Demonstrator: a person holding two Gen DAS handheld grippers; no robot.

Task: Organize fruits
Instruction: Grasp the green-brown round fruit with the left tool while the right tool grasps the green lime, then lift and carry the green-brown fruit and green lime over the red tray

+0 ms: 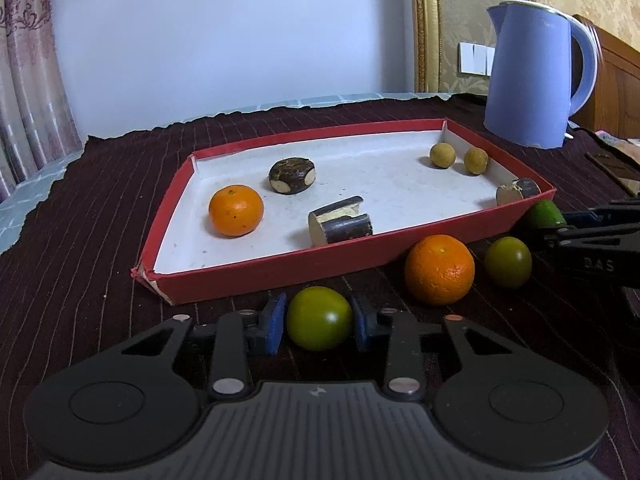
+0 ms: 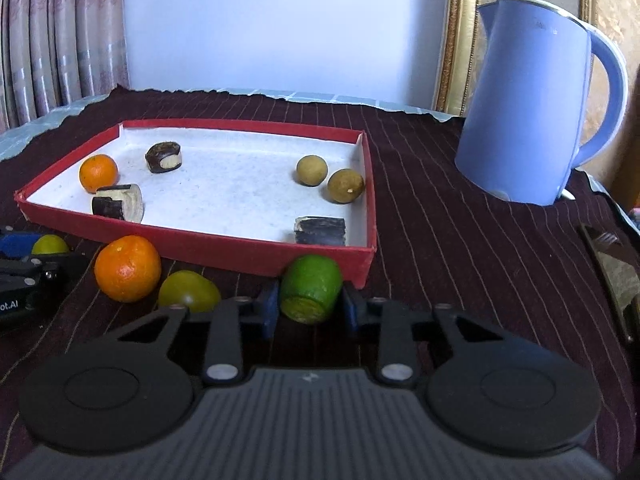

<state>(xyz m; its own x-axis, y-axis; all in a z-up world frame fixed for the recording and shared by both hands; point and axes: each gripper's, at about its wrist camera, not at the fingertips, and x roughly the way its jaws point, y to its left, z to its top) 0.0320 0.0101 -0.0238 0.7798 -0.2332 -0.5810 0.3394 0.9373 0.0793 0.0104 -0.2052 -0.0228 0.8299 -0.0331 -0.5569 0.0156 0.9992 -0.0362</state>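
So, quick status from my end. My left gripper has its blue pads on either side of a green tomato-looking fruit, and they look pressed against it, so I'd call that a grasp. That fruit sits on the dark striped tablecloth, just in front of the red tray.

My right gripper is clamped on a bright green cut fruit, flat cut face toward the camera, right at the tray's front wall near its front right corner.

Also in front of the tray, between the two grippers: an orange close to the front wall and a second green tomato-ish fruit just beside it, on the side toward the right gripper.

Inside the tray on the white floor: a smaller orange toward the left end, a dark sugarcane-like chunk just behind it, another chunk against the front wall, a third chunk in the front right corner, and two tan longan-like balls near the back right corner, side by side.

Well beyond the tray's right end stands a blue electric kettle.
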